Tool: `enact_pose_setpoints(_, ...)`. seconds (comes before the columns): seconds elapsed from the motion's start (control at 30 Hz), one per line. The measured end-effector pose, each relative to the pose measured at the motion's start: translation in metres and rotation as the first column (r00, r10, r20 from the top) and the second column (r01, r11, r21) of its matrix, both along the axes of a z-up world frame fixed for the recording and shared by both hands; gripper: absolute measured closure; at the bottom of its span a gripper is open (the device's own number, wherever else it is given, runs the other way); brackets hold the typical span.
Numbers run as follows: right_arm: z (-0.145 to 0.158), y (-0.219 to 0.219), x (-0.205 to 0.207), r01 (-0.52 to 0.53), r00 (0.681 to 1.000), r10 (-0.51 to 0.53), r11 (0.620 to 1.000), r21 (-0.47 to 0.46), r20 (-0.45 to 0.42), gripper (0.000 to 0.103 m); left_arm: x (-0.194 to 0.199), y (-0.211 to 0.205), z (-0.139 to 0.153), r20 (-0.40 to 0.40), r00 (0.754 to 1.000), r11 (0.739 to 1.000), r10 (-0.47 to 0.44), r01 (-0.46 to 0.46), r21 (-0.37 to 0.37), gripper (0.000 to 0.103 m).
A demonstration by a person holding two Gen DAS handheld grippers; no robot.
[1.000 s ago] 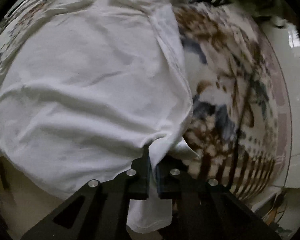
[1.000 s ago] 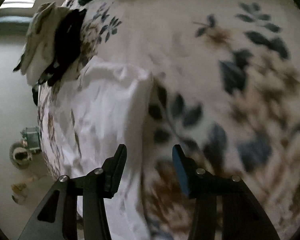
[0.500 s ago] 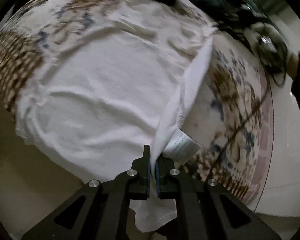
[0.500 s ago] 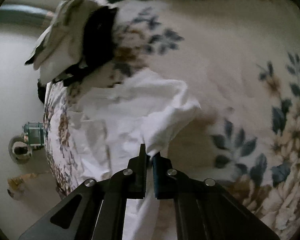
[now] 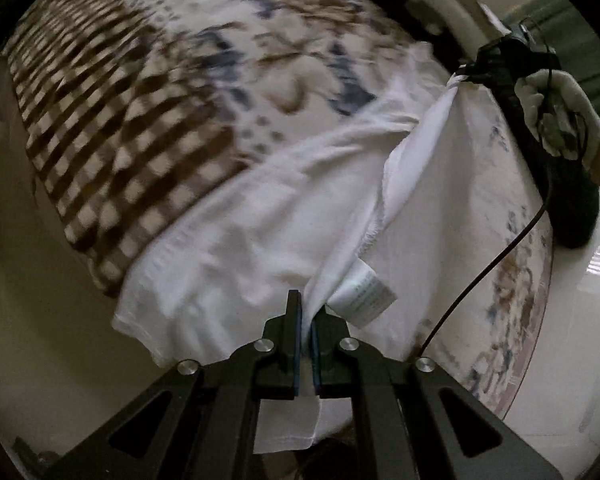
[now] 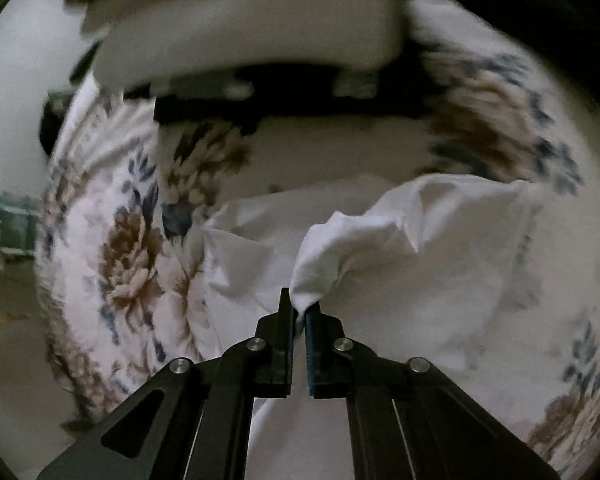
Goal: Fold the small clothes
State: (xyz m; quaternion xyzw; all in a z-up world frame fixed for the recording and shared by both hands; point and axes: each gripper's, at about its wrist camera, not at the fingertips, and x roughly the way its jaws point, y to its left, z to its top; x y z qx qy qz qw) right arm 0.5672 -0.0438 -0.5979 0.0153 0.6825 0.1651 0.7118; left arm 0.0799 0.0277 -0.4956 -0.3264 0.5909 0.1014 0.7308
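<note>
While the shirt (image 5: pixel 236 248) lies spread on a bed cover (image 5: pixel 112 120), we lift one long edge of it with both grippers. It is a small white shirt of thin, soft knit, rumpled into shallow wrinkles, with a stitched hem along the raised edge. A white care label (image 5: pixel 366 298) with fine print hangs from the inner seam, just beside our left gripper (image 5: pixel 305 312).

Our left gripper has its black jaws pressed together on the fabric near the label, and a flap of cloth hangs down below them. In the left wrist view, our right gripper (image 5: pixel 466 68) grips the far end of the same raised edge, held by a hand in a pale glove (image 5: pixel 556 108), with a thin black cable (image 5: pixel 500 256) trailing from it.

In the right wrist view, our right gripper (image 6: pixel 299 312) has its jaws clamped on a bunched corner of the shirt (image 6: pixel 380 240), which puckers into a soft peak above the tips.

The cover is plush, cream, printed with blurred brown and blue flowers and a brown checked border.
</note>
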Motion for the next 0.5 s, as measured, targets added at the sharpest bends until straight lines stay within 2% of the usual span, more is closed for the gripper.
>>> enact_pose_setpoints(0.13,-0.023,0.044,-0.004,-0.033,0.999,0.034,0.995,-0.091,0.009,0.098,-0.002,0.032,-0.024,-0.026,0.999,0.999,0.026,-0.027,-0.043,0.101)
enact_pose_setpoints(0.23,-0.040,0.055,-0.004,-0.047,0.999,0.043,0.985,-0.164,-0.030,0.098,-0.004,0.048,-0.045,-0.067,0.998,0.994,0.018,-0.024,-0.102,0.096)
enact_pose_setpoints(0.3,-0.038,0.055,-0.005,-0.046,0.998,0.039,0.986,-0.159,-0.049,0.089,-0.012,0.061,-0.050,-0.075,0.996,0.985,0.038,-0.050,-0.164,0.088)
enact_pose_setpoints(0.33,-0.032,0.050,-0.009,-0.038,0.997,0.029,0.992,-0.122,-0.072,0.079,-0.016,0.070,-0.050,-0.091,0.994,0.982,0.057,-0.072,-0.172,0.075)
enact_pose_setpoints(0.37,-0.024,0.044,-0.015,-0.026,0.997,0.019,0.996,-0.080,-0.080,0.065,-0.023,0.081,-0.049,-0.098,0.992,0.982,0.077,-0.092,-0.165,0.065)
enact_pose_setpoints(0.43,0.001,0.025,-0.038,-0.012,0.998,0.011,1.000,-0.027,-0.057,0.054,-0.033,0.100,-0.045,-0.102,0.989,0.981,0.107,-0.122,-0.150,0.060)
enact_pose_setpoints(0.5,0.021,0.006,-0.070,-0.026,0.999,0.025,1.000,-0.014,-0.035,0.054,-0.041,0.113,-0.038,-0.094,0.989,0.982,0.114,-0.126,-0.141,0.059)
